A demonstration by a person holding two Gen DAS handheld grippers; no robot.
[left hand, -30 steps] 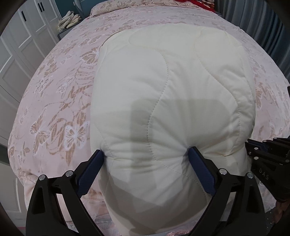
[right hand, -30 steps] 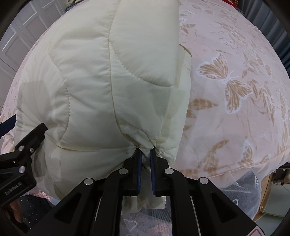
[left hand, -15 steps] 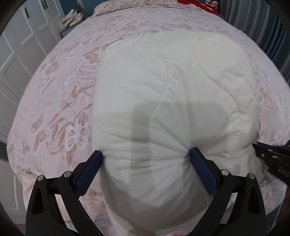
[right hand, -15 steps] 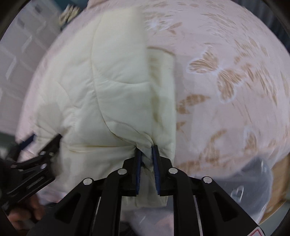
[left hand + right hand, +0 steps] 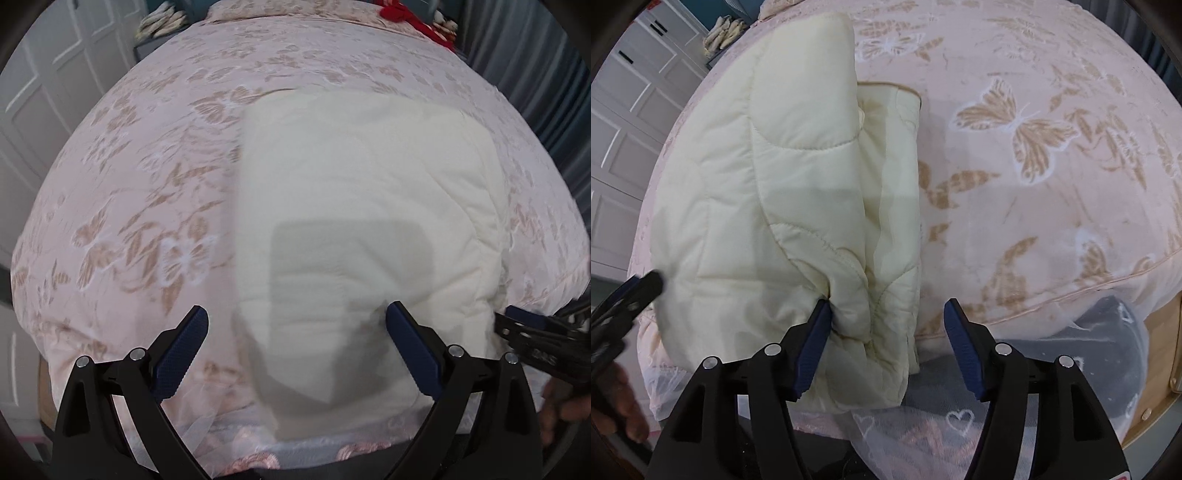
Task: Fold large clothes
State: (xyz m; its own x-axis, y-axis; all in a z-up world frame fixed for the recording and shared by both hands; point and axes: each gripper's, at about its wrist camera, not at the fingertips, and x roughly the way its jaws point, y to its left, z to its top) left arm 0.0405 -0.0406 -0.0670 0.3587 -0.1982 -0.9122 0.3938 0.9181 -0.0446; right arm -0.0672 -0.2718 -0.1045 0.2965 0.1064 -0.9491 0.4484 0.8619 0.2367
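Right wrist view: our right claw [image 5: 884,319] has just been opening, jaws spread, the folded cream quilted jacket [image 5: 783,206] on the bed [image 5: 1052,177] between them; our left claw [image 5: 297,326] stands spread too.

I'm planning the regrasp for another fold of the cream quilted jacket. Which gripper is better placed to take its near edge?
Probably the right gripper: its jaws have just been opening, and the cream quilted jacket hem lies between them, touching one pad. The left gripper is open too, but only one pad is near the fabric.
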